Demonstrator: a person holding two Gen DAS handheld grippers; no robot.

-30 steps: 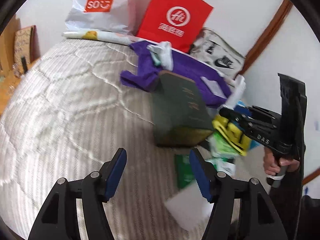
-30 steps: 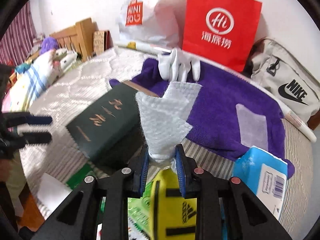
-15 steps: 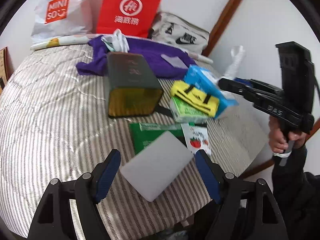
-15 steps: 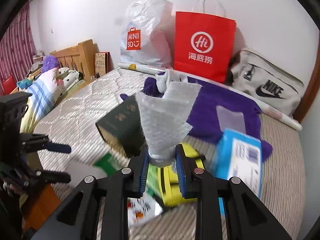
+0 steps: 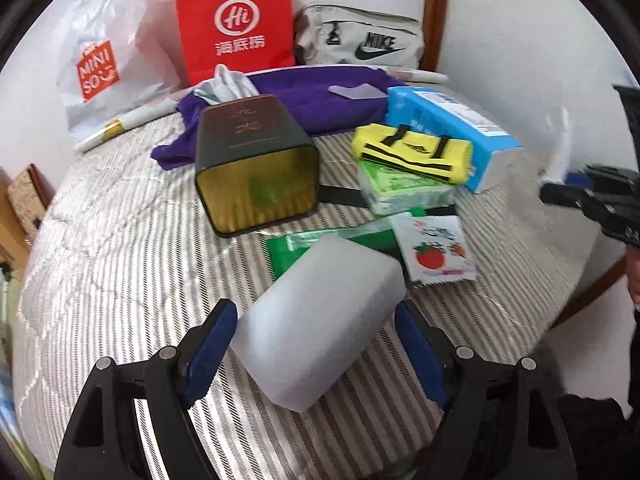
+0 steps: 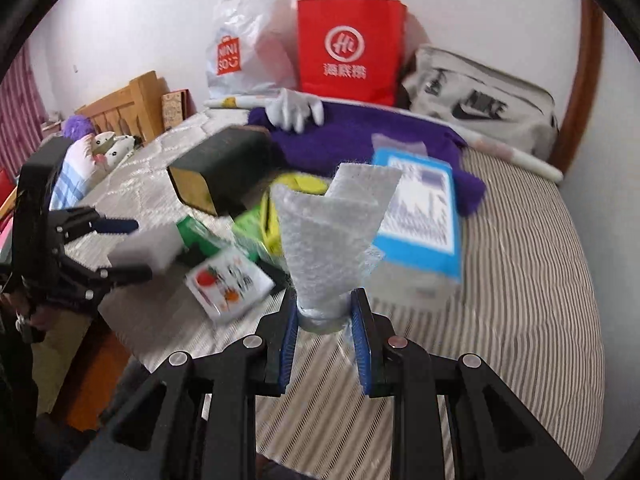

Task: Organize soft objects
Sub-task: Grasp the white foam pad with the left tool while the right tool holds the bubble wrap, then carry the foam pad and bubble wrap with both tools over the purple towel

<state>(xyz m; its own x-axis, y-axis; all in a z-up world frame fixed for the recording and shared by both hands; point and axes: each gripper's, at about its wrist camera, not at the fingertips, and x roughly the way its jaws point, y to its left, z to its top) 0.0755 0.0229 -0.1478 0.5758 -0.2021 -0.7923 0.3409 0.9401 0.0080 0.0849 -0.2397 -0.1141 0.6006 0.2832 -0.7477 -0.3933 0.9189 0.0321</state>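
A white sponge block lies on the striped bed near its front edge. My left gripper straddles it; its jaws are opening and the blue pads do not press on it. The right wrist view shows the same gripper around the sponge block. My right gripper is shut on a crumpled white foam sheet, held above the bed. It shows blurred at the right edge as the right gripper. A purple towel and white glove lie further back.
A dark green tin lies on its side mid-bed. Right of it are a yellow pouch, a blue tissue pack, green packets and a tomato sachet. A red bag, a Miniso bag and a Nike bag line the wall.
My left gripper has swung over to the white sponge block, which now lies between its widened jaws. My right gripper has drawn back from the pile, still holding the foam sheet.
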